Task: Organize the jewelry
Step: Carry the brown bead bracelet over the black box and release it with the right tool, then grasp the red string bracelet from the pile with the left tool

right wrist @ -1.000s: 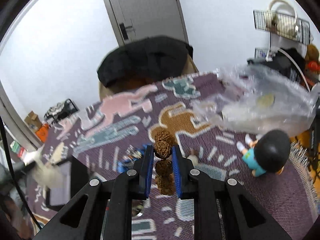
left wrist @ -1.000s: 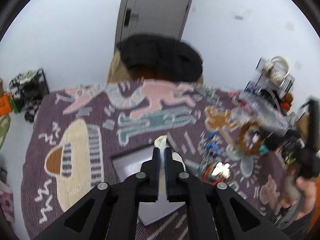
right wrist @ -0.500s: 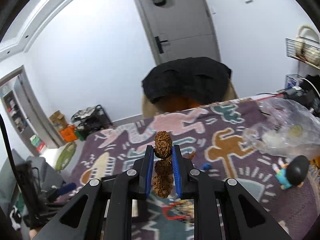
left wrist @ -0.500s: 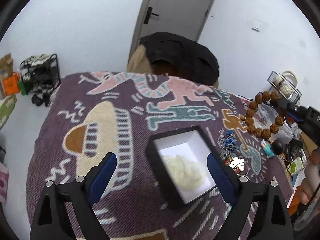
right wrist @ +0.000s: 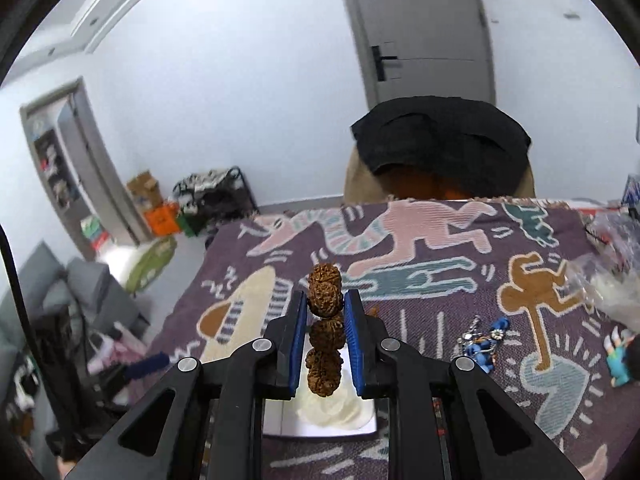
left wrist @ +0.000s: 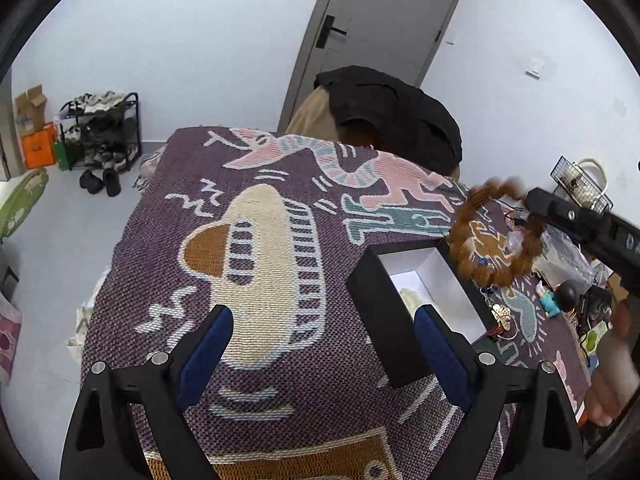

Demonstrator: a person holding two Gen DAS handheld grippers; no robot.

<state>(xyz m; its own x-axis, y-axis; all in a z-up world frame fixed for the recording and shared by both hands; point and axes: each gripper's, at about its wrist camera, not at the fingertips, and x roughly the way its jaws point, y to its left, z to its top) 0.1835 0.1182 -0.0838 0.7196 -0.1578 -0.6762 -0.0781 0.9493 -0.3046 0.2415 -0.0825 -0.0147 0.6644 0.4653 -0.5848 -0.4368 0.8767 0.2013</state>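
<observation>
Right gripper [right wrist: 325, 312], jaws just easing apart, clasps brown knobbly-bead bracelet [right wrist: 325, 300] above white-lined black box [left wrist: 404, 300]. Left gripper [left wrist: 324, 344] gapes wide, holding nothing.

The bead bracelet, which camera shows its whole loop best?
The left wrist view: the brown bead bracelet hangs as a full, blurred ring beside the black box. The right wrist view shows it edge-on, sharp, between the right gripper pads.

Both wrist fisheyes look steeply down along their jaws onto the patterned bench cloth [left wrist: 280, 240], facing the grey door [right wrist: 424, 28] at 12 o'clock. The left view sits close, the box [left wrist: 384, 312] at 3 o'clock; the right hangs directly over that box [right wrist: 276, 420], at 6 o'clock.
</observation>
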